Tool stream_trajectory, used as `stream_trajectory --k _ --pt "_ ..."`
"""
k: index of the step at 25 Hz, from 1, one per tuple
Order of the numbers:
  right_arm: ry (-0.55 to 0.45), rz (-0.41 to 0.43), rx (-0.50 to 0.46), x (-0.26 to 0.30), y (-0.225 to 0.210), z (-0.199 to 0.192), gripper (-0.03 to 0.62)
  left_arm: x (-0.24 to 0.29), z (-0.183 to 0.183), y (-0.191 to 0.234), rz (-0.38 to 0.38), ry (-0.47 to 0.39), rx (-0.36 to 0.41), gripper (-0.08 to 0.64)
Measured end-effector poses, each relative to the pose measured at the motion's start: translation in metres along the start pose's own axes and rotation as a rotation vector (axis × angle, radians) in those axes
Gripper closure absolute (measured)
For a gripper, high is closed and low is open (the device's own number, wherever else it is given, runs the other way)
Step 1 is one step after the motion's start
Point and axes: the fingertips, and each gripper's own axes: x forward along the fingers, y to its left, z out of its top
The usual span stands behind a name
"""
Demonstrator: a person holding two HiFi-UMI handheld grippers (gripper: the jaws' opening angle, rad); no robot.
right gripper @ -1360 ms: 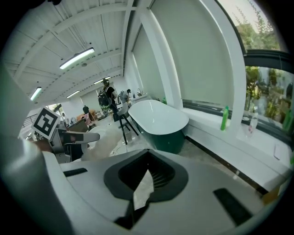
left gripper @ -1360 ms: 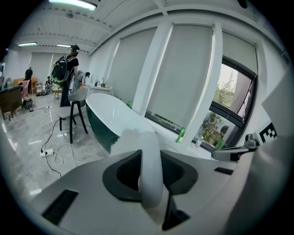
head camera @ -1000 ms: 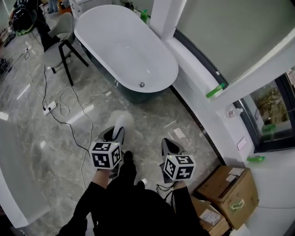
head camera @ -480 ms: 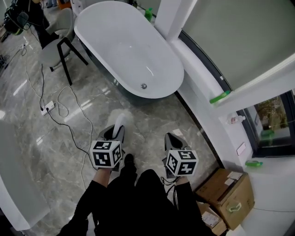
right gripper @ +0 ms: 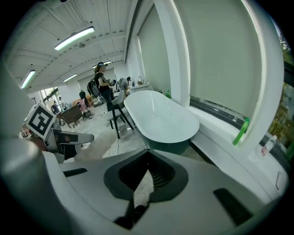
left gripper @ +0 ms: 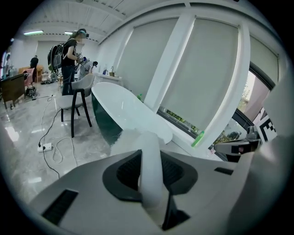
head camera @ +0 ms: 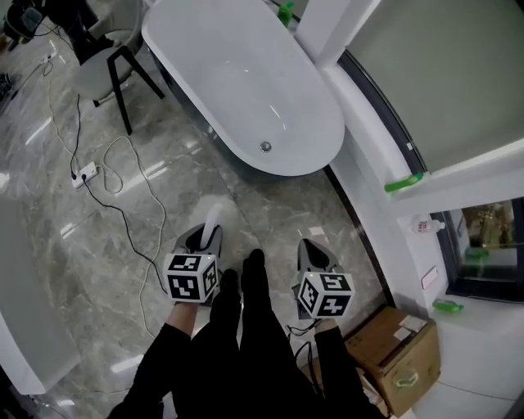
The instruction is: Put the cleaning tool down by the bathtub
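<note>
Wide grey marble floor (head camera: 98,237) underfoot, and the big white bathtub (head camera: 237,82) stretches up and away ahead, its drain (head camera: 265,146) at the near end. To the right runs the white window ledge (head camera: 368,188). A grey chair (head camera: 110,53) on black legs stands just beside the tub's left flank. Down at lower right sits a cardboard box (head camera: 393,356) against the ledge.

The person's black-clad legs (head camera: 237,344) fill the bottom of the head view, with a claw on either side. The left claw (head camera: 203,240) is clamped on the cleaning tool (head camera: 214,214). In the left gripper view the white handle (left gripper: 151,170) runs straight up between the jaws, gripped on both sides, with the fluffy white head (left gripper: 126,137) beyond the tips. The tool is held off the floor, head pointed at the tub's near end but well apart from it.

The right claw (head camera: 313,255) has its jaws drawn together with nothing in them; only a thin pale sliver shows between them in the right gripper view.

A power strip (head camera: 83,174) lies on the floor on a looping black cable. There's a green bottle (head camera: 286,14) at the tub's far rim.
</note>
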Motion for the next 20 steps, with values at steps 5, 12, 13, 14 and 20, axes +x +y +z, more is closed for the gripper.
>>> stream_trajectory --k 5,12,13,14,20 --pt "0.019 0.020 -0.017 0.037 -0.009 -0.009 0.592 0.033 -0.018 0.010 0.028 0.036 0.027 0.462" --pt "0.049 0.042 -0.016 0.092 -0.028 -0.038 0.592 0.086 -0.043 0.025 0.048 0.049 0.043 0.462" --pt "0.053 0.046 -0.020 0.102 -0.031 -0.043 0.592 0.095 -0.049 0.028 0.050 0.048 0.044 0.462" --pt "0.055 0.052 -0.023 0.112 -0.033 -0.049 0.592 0.104 -0.055 0.032 0.053 0.048 0.045 0.462" --pt "0.060 0.088 -0.050 0.175 -0.047 -0.090 0.592 0.157 -0.106 0.056 0.075 0.059 0.024 0.462"
